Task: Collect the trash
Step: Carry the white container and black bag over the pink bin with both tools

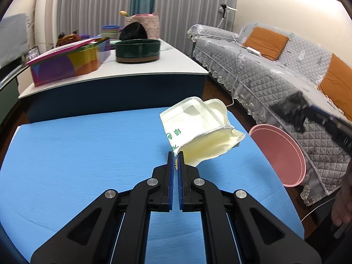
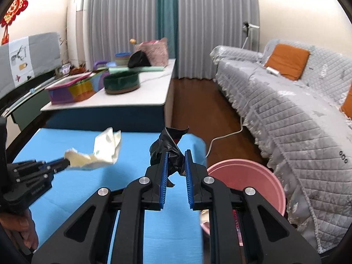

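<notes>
My left gripper (image 1: 175, 154) is shut on the corner of a crumpled cream wrapper with green print (image 1: 198, 129), held above the blue table (image 1: 77, 154). From the right wrist view the same wrapper (image 2: 99, 151) hangs from the left gripper (image 2: 66, 162) at the left. My right gripper (image 2: 176, 154) is shut on a crumpled black wrapper (image 2: 169, 143), just left of the pink bin (image 2: 253, 176). In the left wrist view the right gripper (image 1: 308, 114) with the black wrapper (image 1: 290, 110) is blurred above the pink bin (image 1: 279, 154).
A grey quilted sofa (image 2: 297, 114) with orange cushions runs along the right, close to the bin. Behind the blue table a white-topped table (image 1: 167, 63) carries a colourful box (image 1: 70, 61), a dark green round tin (image 1: 138, 50) and other items. A white cable (image 2: 224, 136) lies on the wooden floor.
</notes>
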The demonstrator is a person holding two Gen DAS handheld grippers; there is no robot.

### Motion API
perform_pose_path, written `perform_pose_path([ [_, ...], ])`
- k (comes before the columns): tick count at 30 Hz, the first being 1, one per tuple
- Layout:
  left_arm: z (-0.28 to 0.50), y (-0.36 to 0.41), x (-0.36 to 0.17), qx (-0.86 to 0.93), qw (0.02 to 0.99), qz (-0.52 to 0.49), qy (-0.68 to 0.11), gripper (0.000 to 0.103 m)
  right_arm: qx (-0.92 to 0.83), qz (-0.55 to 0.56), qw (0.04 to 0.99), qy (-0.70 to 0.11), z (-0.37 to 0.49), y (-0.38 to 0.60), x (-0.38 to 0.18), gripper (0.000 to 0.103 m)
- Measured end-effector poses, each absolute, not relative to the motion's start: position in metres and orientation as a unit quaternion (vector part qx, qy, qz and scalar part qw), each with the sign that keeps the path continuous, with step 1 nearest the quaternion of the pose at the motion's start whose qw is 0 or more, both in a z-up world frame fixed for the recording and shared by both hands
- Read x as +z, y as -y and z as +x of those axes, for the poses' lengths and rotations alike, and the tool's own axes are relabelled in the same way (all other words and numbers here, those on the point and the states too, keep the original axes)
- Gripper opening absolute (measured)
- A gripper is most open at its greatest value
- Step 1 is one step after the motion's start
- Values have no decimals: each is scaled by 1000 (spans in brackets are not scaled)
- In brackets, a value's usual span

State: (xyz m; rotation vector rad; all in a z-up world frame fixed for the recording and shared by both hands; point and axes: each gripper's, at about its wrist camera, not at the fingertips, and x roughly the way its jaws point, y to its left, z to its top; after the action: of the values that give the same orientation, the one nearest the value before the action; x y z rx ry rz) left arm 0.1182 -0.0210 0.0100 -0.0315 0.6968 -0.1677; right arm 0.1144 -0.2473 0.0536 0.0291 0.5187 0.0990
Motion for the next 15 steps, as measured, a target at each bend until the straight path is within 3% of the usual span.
perform_pose_path([
  [15, 114, 76, 6, -106, 932, -6, -346, 3, 9, 51, 969, -240, 97, 311, 56, 15],
])
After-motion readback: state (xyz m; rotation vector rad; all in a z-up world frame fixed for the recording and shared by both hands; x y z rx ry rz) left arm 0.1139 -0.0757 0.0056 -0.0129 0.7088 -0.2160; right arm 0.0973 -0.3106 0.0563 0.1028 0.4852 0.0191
